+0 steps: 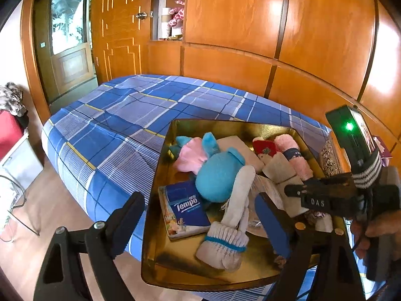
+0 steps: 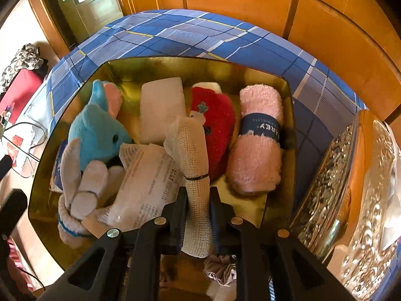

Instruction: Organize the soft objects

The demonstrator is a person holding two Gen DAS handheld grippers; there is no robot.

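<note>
A: What has the right gripper (image 2: 198, 200) got?

B: Its jaws are clenched on a rolled mesh cloth (image 2: 191, 145), cream-coloured, tied round the middle with a black band. The roll stands up between the fingers and leans toward twelve o'clock over the gold tray (image 2: 75, 75).

A: And the left gripper (image 1: 200, 215)?

B: Released. The fingers stand wide apart with nothing between the pads; they hang over the tray's near edge, above a white sock with a blue stripe (image 1: 226, 235).

A: Where do the soft things lie?

B: All in the tray, which sits on the blue plaid bed (image 2: 175, 30). In the right wrist view, a blue plush toy (image 2: 100, 130) is at nine o'clock, a white folded cloth (image 2: 161, 110) at twelve, a red plush piece (image 2: 215, 123) just right of centre, touching a rolled pink towel (image 2: 258, 135) with a navy paper band at three o'clock. A printed paper sheet (image 2: 145, 183) lies under the plush, toward six.

A: Anything else?

B: A Tempo tissue pack (image 1: 184, 208) at the tray's seven o'clock in the left wrist view, and a shiny embossed box (image 2: 351, 188) just outside the tray's right rim.
</note>
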